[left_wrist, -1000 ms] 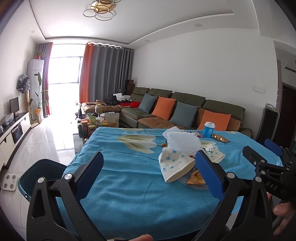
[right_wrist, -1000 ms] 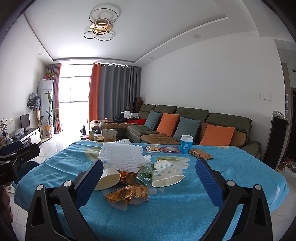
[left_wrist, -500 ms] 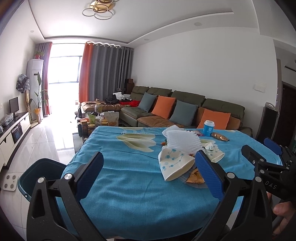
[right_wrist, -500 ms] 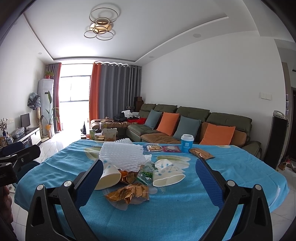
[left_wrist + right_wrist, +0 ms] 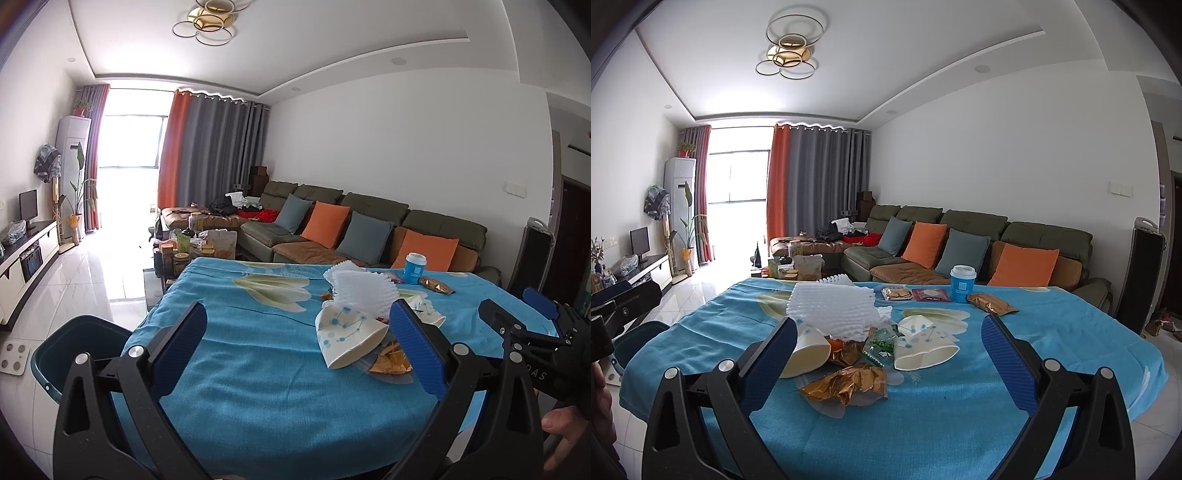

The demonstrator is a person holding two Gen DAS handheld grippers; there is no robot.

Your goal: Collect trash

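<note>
Judging by the heap, nothing is collected yet — both the left tongs (image 5: 295,347) and right tongs (image 5: 888,356) hang spread wide and empty over the counter (image 5: 1052,332). Crumpled wrappers (image 5: 846,384), paper cups (image 5: 923,350) and foam netting (image 5: 831,306) lie mid-counter; the bin (image 5: 74,343) waits beside its left edge.

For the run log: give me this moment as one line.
left gripper: open, empty | right gripper: open, empty | crumpled gold foil wrapper: on blue tablecloth, untouched | dark teal plastic bin: left of table
</note>
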